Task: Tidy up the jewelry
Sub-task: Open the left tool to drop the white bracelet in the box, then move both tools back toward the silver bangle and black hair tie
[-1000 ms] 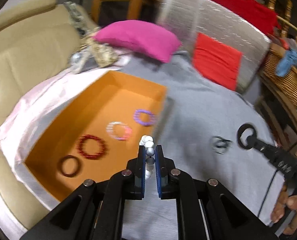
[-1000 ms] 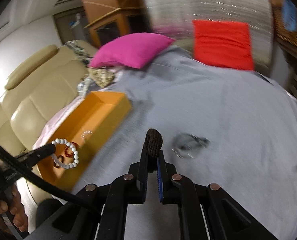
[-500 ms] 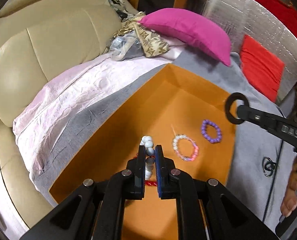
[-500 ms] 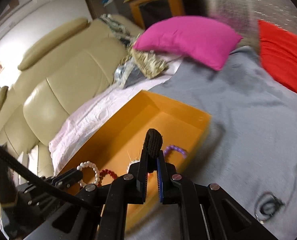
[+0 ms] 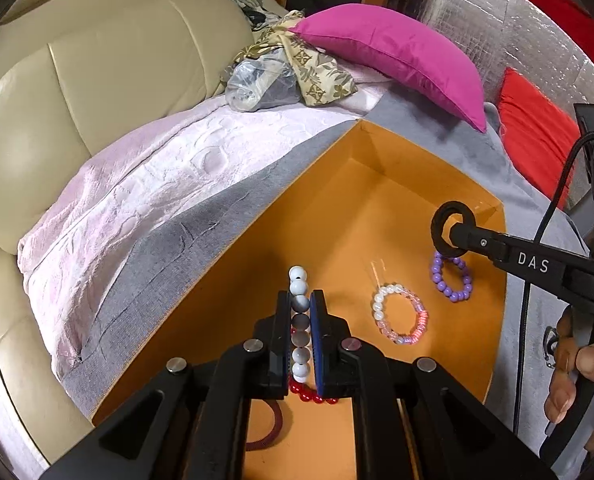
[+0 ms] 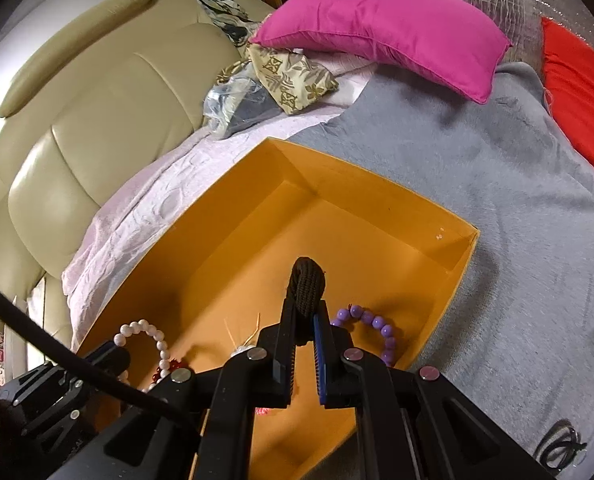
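My left gripper (image 5: 300,300) is shut on a white bead bracelet (image 5: 299,284) and holds it above the orange box (image 5: 397,148). It also shows in the right wrist view (image 6: 145,330). My right gripper (image 6: 305,312) is shut on a black hair tie (image 6: 308,284), seen in the left wrist view (image 5: 447,230) as a ring over the box's right side. In the box lie a purple bead bracelet (image 5: 451,276), a white-and-pink bracelet (image 5: 401,318), a red bead bracelet (image 5: 313,396) and a dark red ring (image 5: 267,432), partly hidden by my fingers.
The box (image 6: 377,184) sits on a grey blanket (image 6: 517,184) over a beige sofa (image 5: 97,72). A pink pillow (image 5: 389,52), a red cushion (image 5: 537,128) and crumpled cloth (image 5: 289,68) lie behind. A dark wire item (image 6: 561,446) lies on the blanket right of the box.
Both grippers have moved left from over the grey blanket to over the orange box, each still holding its item. The right gripper's hair tie now hangs above the purple bracelet.
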A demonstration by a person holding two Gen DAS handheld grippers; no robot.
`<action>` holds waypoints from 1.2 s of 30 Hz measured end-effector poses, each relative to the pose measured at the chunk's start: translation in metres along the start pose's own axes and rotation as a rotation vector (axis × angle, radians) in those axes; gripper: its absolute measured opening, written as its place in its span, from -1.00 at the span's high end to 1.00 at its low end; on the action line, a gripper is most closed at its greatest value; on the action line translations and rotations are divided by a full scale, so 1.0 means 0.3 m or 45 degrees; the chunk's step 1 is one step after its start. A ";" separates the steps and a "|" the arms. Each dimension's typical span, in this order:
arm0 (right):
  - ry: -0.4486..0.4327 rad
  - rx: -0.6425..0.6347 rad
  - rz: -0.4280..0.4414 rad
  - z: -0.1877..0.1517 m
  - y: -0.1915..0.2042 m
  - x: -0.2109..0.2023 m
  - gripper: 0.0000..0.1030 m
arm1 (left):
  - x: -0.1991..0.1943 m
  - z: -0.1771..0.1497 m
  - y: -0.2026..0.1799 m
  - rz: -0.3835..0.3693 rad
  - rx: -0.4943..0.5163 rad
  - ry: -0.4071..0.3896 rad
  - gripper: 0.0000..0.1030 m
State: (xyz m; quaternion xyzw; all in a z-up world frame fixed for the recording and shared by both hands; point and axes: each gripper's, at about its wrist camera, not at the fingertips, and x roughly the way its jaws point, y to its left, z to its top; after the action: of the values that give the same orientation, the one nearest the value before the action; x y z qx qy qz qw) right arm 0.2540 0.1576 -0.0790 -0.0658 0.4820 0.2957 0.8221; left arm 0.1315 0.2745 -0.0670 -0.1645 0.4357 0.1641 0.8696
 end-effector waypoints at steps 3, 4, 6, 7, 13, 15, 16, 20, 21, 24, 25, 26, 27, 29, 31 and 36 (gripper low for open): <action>0.017 0.004 -0.007 0.009 0.005 0.014 0.82 | 0.009 0.001 0.020 0.015 -0.018 0.001 0.82; 0.021 0.007 -0.011 0.012 0.005 0.019 0.79 | 0.011 0.001 0.025 0.015 -0.025 0.005 0.82; 0.032 0.002 -0.024 0.013 0.005 0.030 0.68 | 0.010 -0.001 0.040 0.015 -0.061 0.007 0.75; 0.033 -0.002 -0.029 0.012 0.006 0.031 0.61 | 0.007 -0.001 0.046 0.012 -0.073 0.005 0.58; -0.001 0.023 -0.038 0.000 -0.017 -0.001 -0.15 | -0.037 -0.014 0.067 0.017 -0.108 -0.036 -0.05; -0.045 0.051 -0.040 -0.014 -0.039 -0.052 -0.15 | -0.064 -0.018 0.071 0.020 -0.115 -0.058 -0.05; -0.065 0.077 -0.036 -0.022 -0.054 -0.079 -0.15 | -0.079 -0.021 0.070 0.021 -0.118 -0.071 -0.06; -0.179 0.153 -0.037 -0.114 -0.146 -0.243 -0.15 | -0.128 -0.042 0.049 0.004 -0.116 -0.108 -0.15; -0.191 0.171 -0.040 -0.140 -0.169 -0.271 -0.15 | -0.135 -0.048 0.037 -0.006 -0.111 -0.111 -0.16; -0.223 0.240 -0.081 -0.251 -0.261 -0.361 -0.15 | -0.162 -0.068 -0.018 -0.018 -0.077 -0.124 -0.20; -0.222 0.274 -0.087 -0.290 -0.296 -0.384 -0.15 | -0.170 -0.073 -0.038 -0.026 -0.068 -0.127 -0.21; -0.223 0.306 -0.105 -0.341 -0.335 -0.412 -0.15 | -0.180 -0.080 -0.060 -0.037 -0.060 -0.129 -0.21; -0.224 0.326 -0.120 -0.379 -0.361 -0.430 -0.15 | -0.189 -0.089 -0.081 -0.049 -0.052 -0.132 -0.22; -0.225 0.383 -0.145 -0.469 -0.436 -0.477 -0.15 | -0.209 -0.103 -0.130 -0.071 -0.031 -0.136 -0.23; -0.229 0.463 -0.166 -0.542 -0.519 -0.512 -0.15 | -0.220 -0.115 -0.196 -0.097 0.017 -0.136 -0.25; -0.187 0.705 -0.132 -0.647 -0.726 -0.528 -0.15 | -0.199 -0.154 -0.349 -0.162 0.127 -0.093 -0.25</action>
State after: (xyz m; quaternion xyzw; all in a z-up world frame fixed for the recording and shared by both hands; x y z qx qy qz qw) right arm 0.1704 -0.1636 -0.0882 0.1581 0.4796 0.1147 0.8555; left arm 0.1102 0.1527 -0.0297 -0.1423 0.3999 0.0924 0.9007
